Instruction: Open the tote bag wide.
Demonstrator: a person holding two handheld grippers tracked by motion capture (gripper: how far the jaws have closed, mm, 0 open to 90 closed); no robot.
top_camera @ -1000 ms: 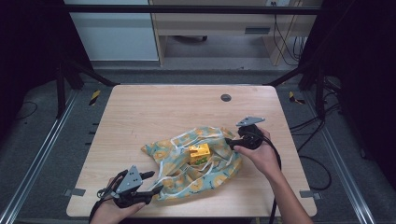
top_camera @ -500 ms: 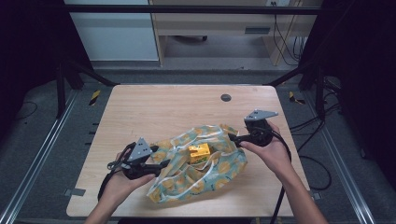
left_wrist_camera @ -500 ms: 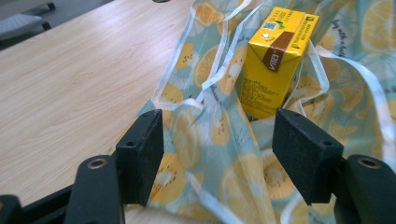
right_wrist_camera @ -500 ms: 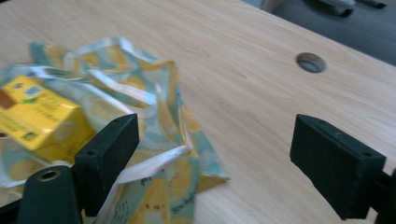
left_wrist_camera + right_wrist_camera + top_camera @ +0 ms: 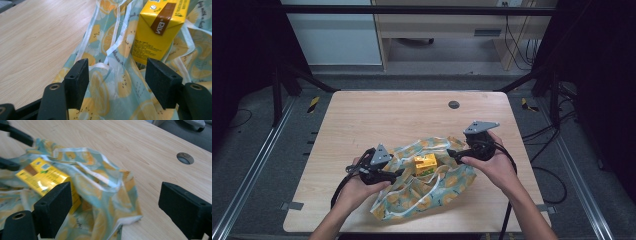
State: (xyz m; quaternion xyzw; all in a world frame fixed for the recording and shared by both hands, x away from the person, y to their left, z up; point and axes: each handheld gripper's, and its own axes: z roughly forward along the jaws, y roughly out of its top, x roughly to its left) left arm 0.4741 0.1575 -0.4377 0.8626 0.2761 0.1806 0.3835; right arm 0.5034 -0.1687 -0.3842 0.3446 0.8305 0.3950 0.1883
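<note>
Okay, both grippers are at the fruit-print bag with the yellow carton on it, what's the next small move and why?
Probably close the left gripper on the bag. Its jaws stand open with a fold of the orange-print film and a white strap between them, just short of the yellow carton. The right gripper is open too, over the bag's far edge, so nothing is held yet.

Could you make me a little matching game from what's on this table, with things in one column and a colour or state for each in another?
Things:
1. carton
2. fruit-print bag
3. round hole in the table
4. left tool

Descriptions:
A. jaws apart, over the bag's near edge
B. yellow with a brown band, resting on the bag
C. dark, near the table's far edge
D. pale blue-green with orange slices, crumpled

Pairs: 1-B, 2-D, 3-C, 4-A
</note>
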